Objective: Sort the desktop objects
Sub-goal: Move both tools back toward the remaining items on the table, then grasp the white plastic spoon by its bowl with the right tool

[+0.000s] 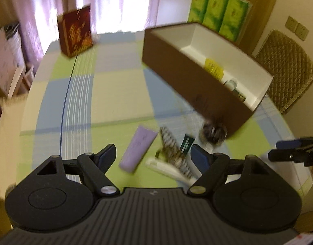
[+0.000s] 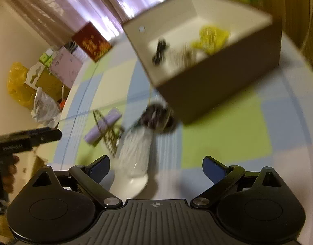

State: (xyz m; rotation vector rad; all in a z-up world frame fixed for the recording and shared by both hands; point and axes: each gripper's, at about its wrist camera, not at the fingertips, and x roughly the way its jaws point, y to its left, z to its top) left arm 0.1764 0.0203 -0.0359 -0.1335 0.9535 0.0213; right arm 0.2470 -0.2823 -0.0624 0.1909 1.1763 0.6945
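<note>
My left gripper (image 1: pixel 154 153) hangs over the near edge of the table with its fingers spread wide and nothing between them. Just beyond the tips lies a small heap: a lilac tube (image 1: pixel 138 151) slanting on the checked tablecloth (image 1: pixel 115 94), and beside it a patterned hair comb (image 1: pixel 174 153) lying across a white flat packet (image 1: pixel 166 168). A dark green item (image 1: pixel 187 141) sits just behind the comb, too blurred to name. Past that, a dark round object (image 1: pixel 214 131) rests against the near wall of the brown box (image 1: pixel 189 81).

My right gripper (image 2: pixel 156 168) is also spread open and empty, held above the tablecloth (image 2: pixel 228 134). A white bottle (image 2: pixel 134 159) lies on the cloth near its left finger, its neck towards the dark round object (image 2: pixel 156 116) at the corner of the brown box (image 2: pixel 217 94). To the left of the bottle are the lilac tube (image 2: pixel 103 127) and the hair comb (image 2: pixel 110 140), crossed over each other.

The box has a white lining and holds a yellow packet (image 2: pixel 211 37), a black item (image 2: pixel 160 50) and some blurred pale things. In the left view the yellow packet (image 1: pixel 213 69) lies along the far wall of the box.

Further off, a red gift bag (image 1: pixel 76 33) stands upright at the far edge of the table, and green cartons (image 1: pixel 217 14) stand behind the box. A woven chair (image 1: pixel 287 69) is beside the table.
</note>
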